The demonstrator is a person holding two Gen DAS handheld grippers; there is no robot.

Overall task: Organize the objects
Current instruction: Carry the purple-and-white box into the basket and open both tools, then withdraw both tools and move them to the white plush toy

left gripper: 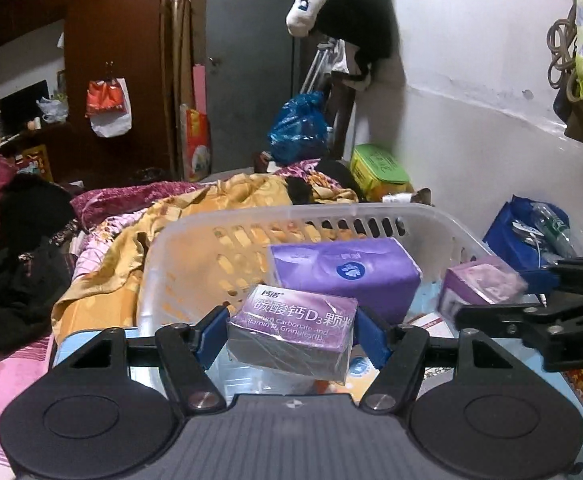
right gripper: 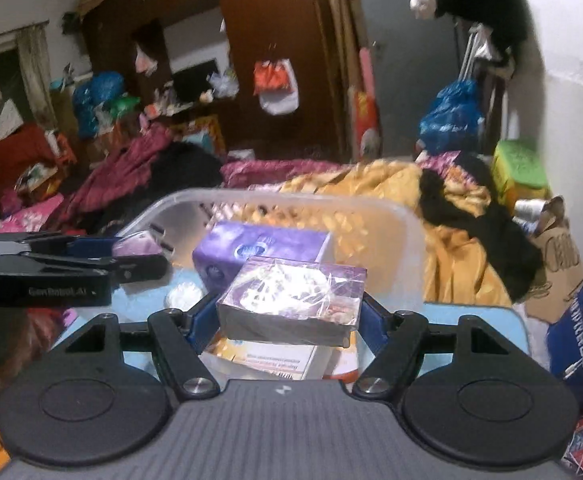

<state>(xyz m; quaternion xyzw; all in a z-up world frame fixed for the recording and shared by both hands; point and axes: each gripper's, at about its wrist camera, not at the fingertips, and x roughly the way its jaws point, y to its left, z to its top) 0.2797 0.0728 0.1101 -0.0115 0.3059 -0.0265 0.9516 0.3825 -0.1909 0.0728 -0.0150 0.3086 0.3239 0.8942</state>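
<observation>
Midway: one tissue pack (left gripper: 345, 270) already lies in the clear basket (left gripper: 195, 232).
Both left gripper (left gripper: 291, 334) and right gripper (right gripper: 287, 312) clamp purple boxes (left gripper: 291, 328), neither dropped in.

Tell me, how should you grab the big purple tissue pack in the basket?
Grip the purple tissue pack across its two long sides, coming down from above. It lies flat in the clear plastic basket, whose walls block a sideways approach, and its top is open.

basket (left gripper: 195, 236) floor hidden by boxes (left gripper: 291, 332); background blurred
</observation>
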